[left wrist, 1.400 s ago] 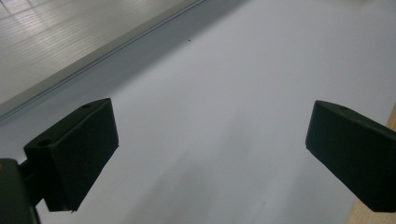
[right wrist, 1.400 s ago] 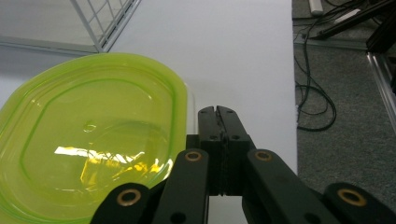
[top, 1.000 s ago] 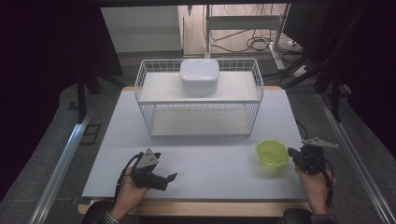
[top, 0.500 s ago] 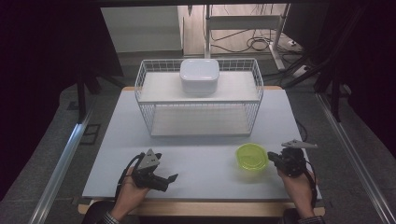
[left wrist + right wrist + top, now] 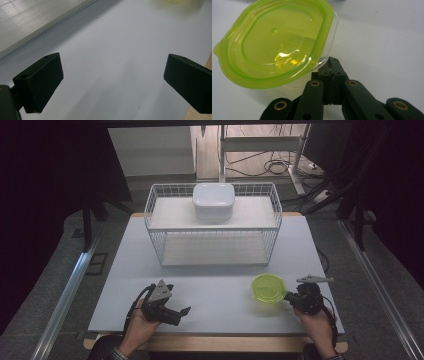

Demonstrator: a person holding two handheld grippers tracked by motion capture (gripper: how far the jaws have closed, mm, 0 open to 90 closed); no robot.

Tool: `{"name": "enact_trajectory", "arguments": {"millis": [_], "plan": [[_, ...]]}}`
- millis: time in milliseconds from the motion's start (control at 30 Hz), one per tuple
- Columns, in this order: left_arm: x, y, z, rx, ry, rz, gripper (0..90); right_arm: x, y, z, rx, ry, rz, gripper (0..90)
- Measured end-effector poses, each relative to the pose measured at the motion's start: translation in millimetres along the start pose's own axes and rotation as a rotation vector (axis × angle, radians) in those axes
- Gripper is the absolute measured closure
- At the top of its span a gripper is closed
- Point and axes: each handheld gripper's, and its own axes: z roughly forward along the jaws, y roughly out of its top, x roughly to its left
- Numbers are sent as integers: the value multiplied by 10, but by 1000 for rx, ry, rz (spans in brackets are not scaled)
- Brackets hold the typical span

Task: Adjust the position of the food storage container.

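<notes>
1. My right gripper (image 5: pixel 289 297) has its jaws clamped on the rim of the green-lidded container (image 5: pixel 268 287).
2. That container sits on the table (image 5: pixel 220 285), in front of the wire basket (image 5: pixel 213 227) toward its right end, well apart from it.
3. My left gripper (image 5: pixel 182 312) rests in front of the basket's left end, jaws wide apart, nothing between them.

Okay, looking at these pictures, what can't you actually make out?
- Green-lidded container: far rim cut off by the top edge of the right gripper view; its contents hidden under the tinted lid.
- White lidded box on the wire rack: contents hidden, high view.
- Left tongs: bases cut off, left gripper view.
</notes>
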Motion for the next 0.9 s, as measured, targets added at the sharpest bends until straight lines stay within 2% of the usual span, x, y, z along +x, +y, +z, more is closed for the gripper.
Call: {"name": "enact_trajectory", "arguments": {"millis": [433,900], "plan": [[-3,-2,17,11,-3,3,23,220,96,184,14,113,-16,888],[-5,-3,27,18,-6,7,23,524,289,522,28,205,-61,885]]}}
